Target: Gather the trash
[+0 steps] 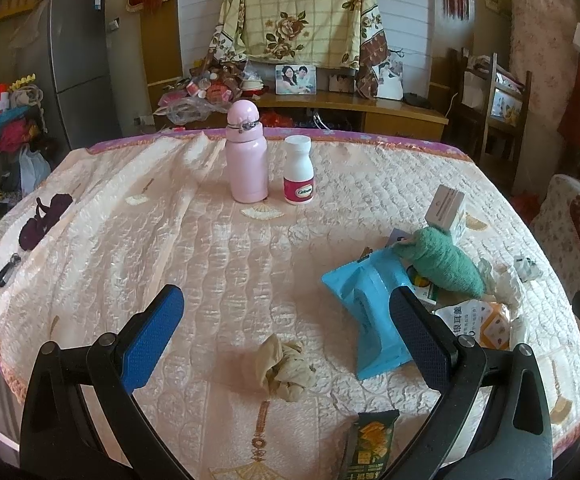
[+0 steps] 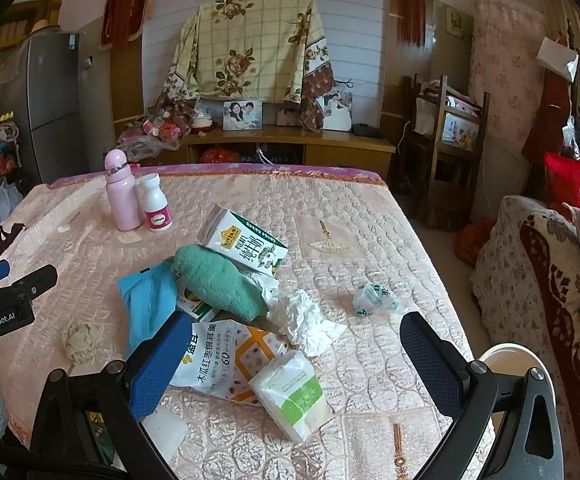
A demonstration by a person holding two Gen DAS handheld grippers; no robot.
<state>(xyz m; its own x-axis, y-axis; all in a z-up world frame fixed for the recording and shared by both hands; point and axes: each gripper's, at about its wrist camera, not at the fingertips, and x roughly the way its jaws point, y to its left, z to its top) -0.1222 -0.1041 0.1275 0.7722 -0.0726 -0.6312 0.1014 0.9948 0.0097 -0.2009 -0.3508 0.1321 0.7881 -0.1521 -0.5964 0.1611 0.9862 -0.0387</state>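
both tongs point(image 1: 286, 340) point(image 2: 296, 360) gape empty; crumpled tissue point(image 1: 286, 368), wrappers point(image 2: 226, 360) and milk carton point(image 2: 246, 246) all lie uncollected on the bed point(image 1: 210, 240).

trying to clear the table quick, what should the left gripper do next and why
Probably ease the left gripper down and forward over the crumpled beige tissue and close on it. Its jaws are open and empty, and the wad lies loose just ahead between the fingers, apart from the blue pack and other clutter.
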